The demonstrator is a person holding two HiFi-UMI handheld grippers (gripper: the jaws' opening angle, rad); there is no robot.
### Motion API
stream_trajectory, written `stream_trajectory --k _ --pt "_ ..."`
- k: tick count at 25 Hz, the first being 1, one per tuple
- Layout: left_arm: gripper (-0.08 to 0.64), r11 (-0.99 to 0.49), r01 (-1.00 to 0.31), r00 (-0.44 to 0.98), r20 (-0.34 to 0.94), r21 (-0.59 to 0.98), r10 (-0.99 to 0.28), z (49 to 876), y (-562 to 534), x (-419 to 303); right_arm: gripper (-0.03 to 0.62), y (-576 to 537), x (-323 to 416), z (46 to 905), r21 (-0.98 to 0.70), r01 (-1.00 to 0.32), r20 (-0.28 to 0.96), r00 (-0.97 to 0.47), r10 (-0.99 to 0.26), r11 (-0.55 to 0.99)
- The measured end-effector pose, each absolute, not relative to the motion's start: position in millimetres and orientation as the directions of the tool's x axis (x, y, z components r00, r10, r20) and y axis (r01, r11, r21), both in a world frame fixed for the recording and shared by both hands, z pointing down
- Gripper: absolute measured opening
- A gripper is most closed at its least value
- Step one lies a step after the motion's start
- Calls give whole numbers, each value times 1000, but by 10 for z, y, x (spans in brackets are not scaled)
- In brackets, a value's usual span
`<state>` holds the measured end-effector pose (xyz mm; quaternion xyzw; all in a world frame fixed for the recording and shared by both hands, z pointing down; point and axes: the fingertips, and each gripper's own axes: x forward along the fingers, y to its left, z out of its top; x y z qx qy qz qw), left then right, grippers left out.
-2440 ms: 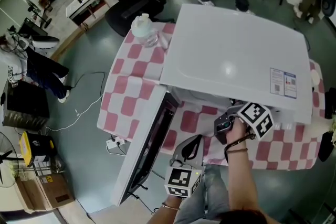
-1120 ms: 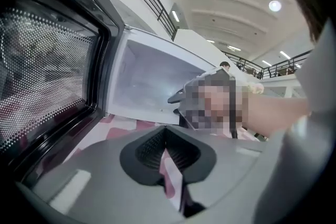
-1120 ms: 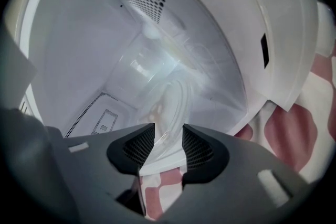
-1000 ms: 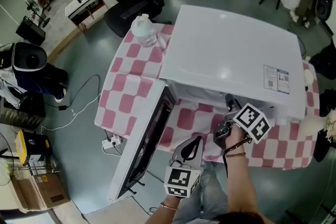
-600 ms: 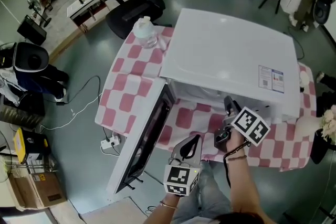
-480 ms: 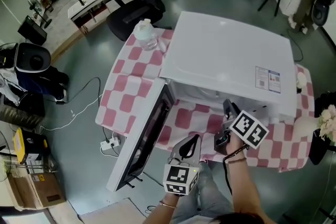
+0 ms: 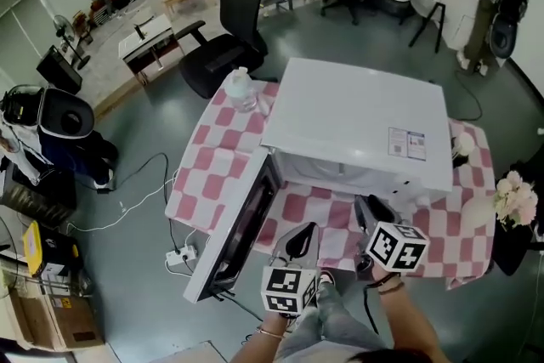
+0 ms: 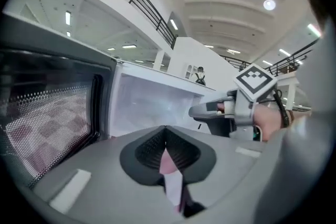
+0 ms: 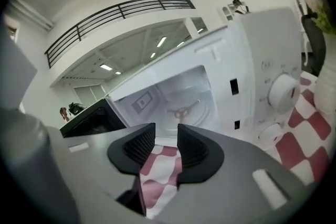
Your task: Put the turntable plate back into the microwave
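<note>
Hovering before microwave (image 7: 357, 119), left hand-held gripper (image 7: 302, 239) closed, right hand-held gripper (image 7: 371, 210) parted, door (image 7: 240, 225) swung left, bottle (image 7: 241, 89) beyond.

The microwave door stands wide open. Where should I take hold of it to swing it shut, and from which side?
Probably the free edge of the microwave door, far from the hinge: a thin upright slab that jaws can span. Come from the person's left, at its outer face. The left gripper is nearest, but shut, so it must open first.
</note>
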<state>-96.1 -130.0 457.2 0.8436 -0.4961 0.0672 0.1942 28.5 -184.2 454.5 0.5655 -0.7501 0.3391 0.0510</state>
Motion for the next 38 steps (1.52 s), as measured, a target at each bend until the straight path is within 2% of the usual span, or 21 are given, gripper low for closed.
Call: stream_trajectory --k 5,9,17,32,38 --pt "0 -431 -869 488 277 243 -828 4261 -1377 -972 127 -1630 364 4118 -414 -890 407 -369 -835 191" --pt "0 -428 -876 475 247 223 -844 3992 -1492 -1012 73 -1528 492 3873 -378 -908 377 -332 -865 183" --pt "0 -433 -881 466 195 188 -863 3625 -1737 -1020 15 -1416 744 3549 -318 -936 311 -254 -916 152" --pt "0 -415 -892 447 221 177 -867 3620 -1789 -985 9 -1385 801 3500 -273 -954 277 -201 -940 124" --pt "0 -400 -900 432 227 177 -873 3650 -1765 -1033 9 -1411 723 3520 -270 -952 285 -222 -932 144"
